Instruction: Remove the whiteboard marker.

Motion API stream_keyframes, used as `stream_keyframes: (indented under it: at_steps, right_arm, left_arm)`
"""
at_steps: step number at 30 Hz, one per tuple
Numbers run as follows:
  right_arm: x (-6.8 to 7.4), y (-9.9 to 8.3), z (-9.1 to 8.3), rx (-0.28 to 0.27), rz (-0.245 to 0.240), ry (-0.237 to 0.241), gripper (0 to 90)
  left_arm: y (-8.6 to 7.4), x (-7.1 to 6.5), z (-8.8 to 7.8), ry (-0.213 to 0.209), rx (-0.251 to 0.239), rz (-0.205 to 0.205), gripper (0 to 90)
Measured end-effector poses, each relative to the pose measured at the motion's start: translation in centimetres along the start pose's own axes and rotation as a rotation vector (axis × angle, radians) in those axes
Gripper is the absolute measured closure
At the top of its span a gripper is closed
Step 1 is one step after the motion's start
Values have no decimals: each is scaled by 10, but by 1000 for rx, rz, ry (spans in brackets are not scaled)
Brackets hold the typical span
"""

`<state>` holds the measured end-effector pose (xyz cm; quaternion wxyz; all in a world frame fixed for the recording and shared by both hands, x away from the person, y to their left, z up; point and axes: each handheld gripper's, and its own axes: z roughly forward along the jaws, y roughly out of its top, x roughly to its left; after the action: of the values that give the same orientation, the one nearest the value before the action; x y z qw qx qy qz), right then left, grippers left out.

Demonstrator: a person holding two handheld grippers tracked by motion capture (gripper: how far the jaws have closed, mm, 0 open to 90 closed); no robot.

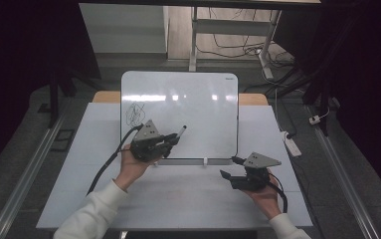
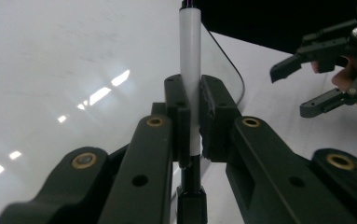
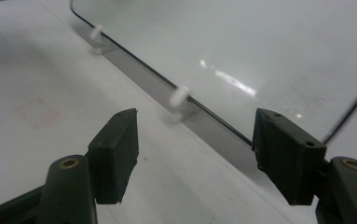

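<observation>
My left gripper (image 1: 170, 141) is clamped tight on the marker (image 2: 189, 70), pads pressing the white barrel from both sides; in the high view the pen pokes out toward two o'clock, its dark tip hanging over the lower middle of the whiteboard (image 1: 203, 94). Whether the tip touches the board I cannot tell. My right gripper (image 1: 232, 168) sits at about four o'clock from the left one, just off the board's lower right corner, jaws spread wide with nothing between them; in its own view the pads frame bare table (image 3: 36, 93) and the board's near edge with its small white clips (image 3: 180, 95).

As for progress: there is a black scribble (image 1: 135, 113) at the board's left side, around ten o'clock from my left gripper, so some drawing is already down. The rest of the board looks clean. I judge that any further marking, or wiping that scribble away, remains to do, and the pen is in hand ready for it, with my right hand free to steady the board
</observation>
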<state>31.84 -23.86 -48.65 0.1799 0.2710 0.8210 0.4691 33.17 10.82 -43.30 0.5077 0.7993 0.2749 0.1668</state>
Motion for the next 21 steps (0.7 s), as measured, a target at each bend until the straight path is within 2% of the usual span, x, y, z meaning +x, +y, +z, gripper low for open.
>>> stream_keyframes:
  at_steps: [5,10,18,21]
  right_arm:
    - [12,8,7,-2,10,51,327]
    - [20,15,13,-10,29,99,351]
    - [31,26,31,-21,100,170,395]
    - [36,32,38,-24,133,183,410]
  left_arm:
    - [-6,-10,13,-33,7,-2,818]
    - [-8,-18,20,-48,6,-1,818]
    - [-10,-28,28,-58,-15,-13,818]
    - [-10,-31,29,-59,-18,-11,818]
